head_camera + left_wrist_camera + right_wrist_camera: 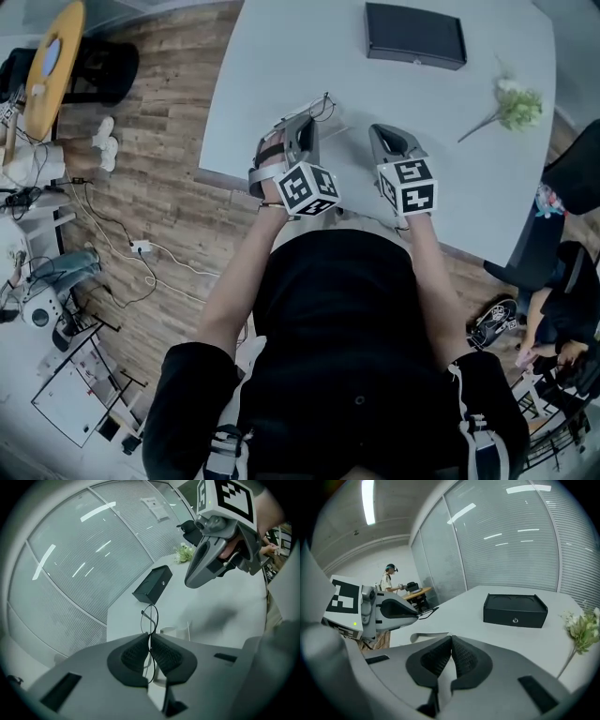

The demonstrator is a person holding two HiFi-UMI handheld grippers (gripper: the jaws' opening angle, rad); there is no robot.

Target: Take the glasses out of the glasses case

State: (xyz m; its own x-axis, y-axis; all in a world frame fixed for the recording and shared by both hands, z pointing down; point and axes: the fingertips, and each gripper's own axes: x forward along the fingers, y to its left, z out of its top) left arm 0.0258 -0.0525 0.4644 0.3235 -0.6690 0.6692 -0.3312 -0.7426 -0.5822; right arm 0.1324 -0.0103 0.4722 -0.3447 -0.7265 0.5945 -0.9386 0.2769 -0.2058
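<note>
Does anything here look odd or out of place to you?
A pale flower sprig lies loose on the white table, no vase in view. The thin black wire glasses are pinched by the left claw, above the tabletop.

Head view: looking steeply down from the person's head, taking in the near edge of the table [281, 56], with the left gripper [309, 127] and right gripper [382, 136] close below.
Left gripper view: riding on the left gripper, facing along its jaws across the table toward the far right, pads very near the lens.
Right gripper view: riding on the right gripper, facing along its jaws toward the far glass wall [506, 541].
Shared ground: all three taking in the black case [415, 35] far across the table, each gripper view also catching the other gripper.
</note>
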